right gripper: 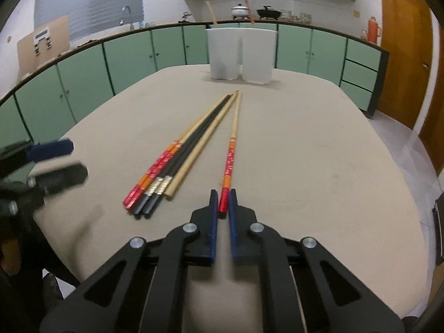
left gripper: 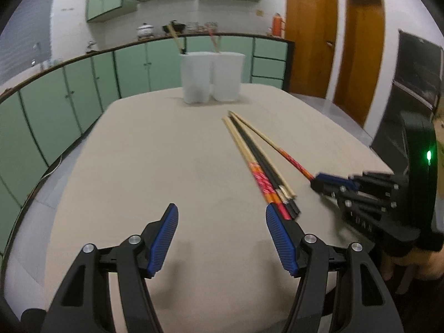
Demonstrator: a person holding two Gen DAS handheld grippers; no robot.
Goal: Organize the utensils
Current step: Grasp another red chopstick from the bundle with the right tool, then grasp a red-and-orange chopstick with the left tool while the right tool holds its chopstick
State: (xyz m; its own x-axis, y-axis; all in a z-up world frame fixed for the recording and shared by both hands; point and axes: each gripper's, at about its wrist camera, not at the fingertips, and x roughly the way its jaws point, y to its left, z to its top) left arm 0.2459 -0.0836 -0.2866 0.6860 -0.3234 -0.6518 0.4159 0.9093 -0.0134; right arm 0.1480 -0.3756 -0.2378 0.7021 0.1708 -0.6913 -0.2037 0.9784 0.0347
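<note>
A red-handled chopstick point(right gripper: 232, 149) lies on the beige desk point(right gripper: 319, 166), just right of a bundle of chopsticks point(right gripper: 177, 163). The right gripper point(right gripper: 223, 202) pinches its near end. The left gripper point(left gripper: 222, 222) stands open, empty. Two white holders point(right gripper: 241, 54) stand at the far edge.

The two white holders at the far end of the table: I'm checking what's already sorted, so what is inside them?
Each white holder shows one chopstick top sticking out above its rim. The opaque walls hide everything below, so more could be inside.
</note>
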